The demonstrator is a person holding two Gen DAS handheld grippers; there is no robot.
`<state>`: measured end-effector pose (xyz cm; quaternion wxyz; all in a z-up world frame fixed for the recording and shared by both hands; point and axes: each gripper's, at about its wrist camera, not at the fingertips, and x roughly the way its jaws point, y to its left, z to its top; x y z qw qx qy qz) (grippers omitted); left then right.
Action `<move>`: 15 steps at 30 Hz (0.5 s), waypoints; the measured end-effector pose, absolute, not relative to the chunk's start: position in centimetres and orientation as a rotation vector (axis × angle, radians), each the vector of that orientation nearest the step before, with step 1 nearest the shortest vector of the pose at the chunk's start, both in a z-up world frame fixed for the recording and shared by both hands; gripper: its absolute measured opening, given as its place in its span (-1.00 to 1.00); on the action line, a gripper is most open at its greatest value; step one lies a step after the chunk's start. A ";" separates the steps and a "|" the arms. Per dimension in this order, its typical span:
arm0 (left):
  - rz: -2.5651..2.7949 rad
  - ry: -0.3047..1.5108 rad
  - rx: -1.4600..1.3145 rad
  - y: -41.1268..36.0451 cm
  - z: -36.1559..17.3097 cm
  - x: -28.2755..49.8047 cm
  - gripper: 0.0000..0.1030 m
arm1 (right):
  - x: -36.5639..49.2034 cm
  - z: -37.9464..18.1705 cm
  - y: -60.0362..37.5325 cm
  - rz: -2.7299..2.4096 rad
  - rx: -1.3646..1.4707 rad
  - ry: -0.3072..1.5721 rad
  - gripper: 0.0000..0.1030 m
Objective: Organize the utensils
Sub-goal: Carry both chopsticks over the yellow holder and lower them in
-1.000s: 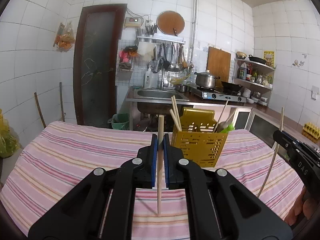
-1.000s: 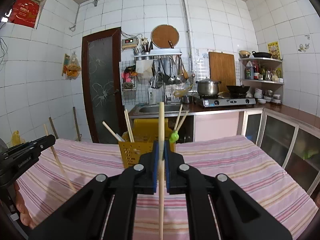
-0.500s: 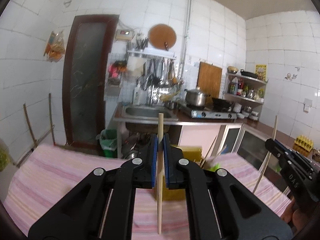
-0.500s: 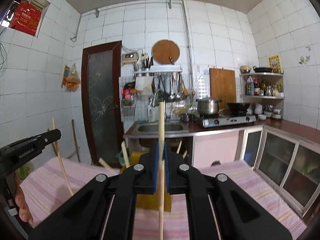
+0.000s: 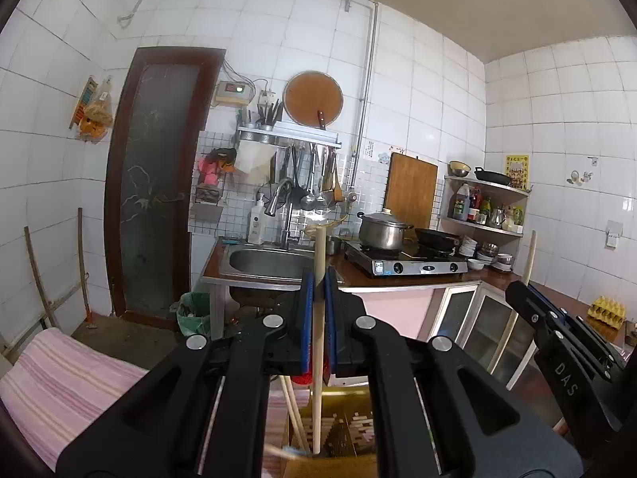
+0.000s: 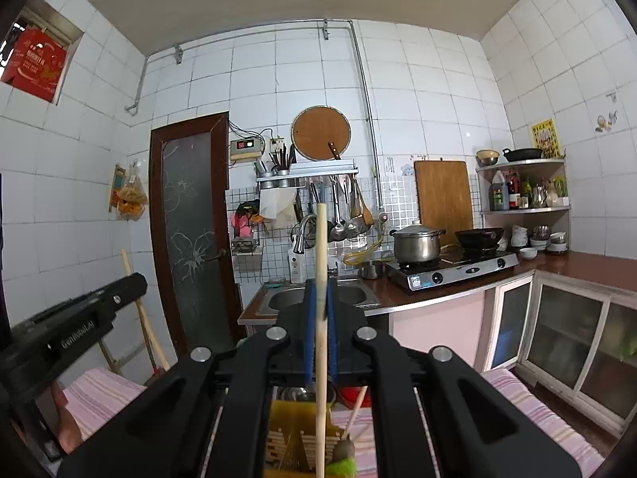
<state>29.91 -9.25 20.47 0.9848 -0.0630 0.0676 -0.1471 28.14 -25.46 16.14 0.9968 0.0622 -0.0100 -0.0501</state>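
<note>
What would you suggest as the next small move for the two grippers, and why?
Probably lower both straight down, then open. The left gripper and right gripper each clamp an upright chopstick, and both lower tips hang over or just inside the yellow utensil holder.

Both claws (image 5: 317, 290) (image 6: 321, 302) clamped, level, side by side

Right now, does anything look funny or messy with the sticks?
Nothing looks spilled or broken. Each claw, left and right, pinches one chopstick upright above the yellow utensil basket.
</note>
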 end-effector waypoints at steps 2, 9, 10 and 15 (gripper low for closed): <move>-0.284 0.122 -0.104 -10.1 19.8 31.4 -0.91 | 29.5 15.7 -25.5 -0.106 0.123 -0.024 -0.89; -0.289 0.148 -0.088 -11.9 16.6 35.4 -0.91 | 34.3 12.0 -26.0 -0.104 0.156 -0.016 -0.89; -0.286 0.153 -0.079 -12.0 15.9 35.8 -0.91 | 34.6 11.4 -25.7 -0.105 0.152 -0.013 -0.89; -0.279 0.191 -0.058 -12.1 13.1 36.7 -0.91 | 36.2 8.3 -25.2 -0.094 0.138 0.048 -0.89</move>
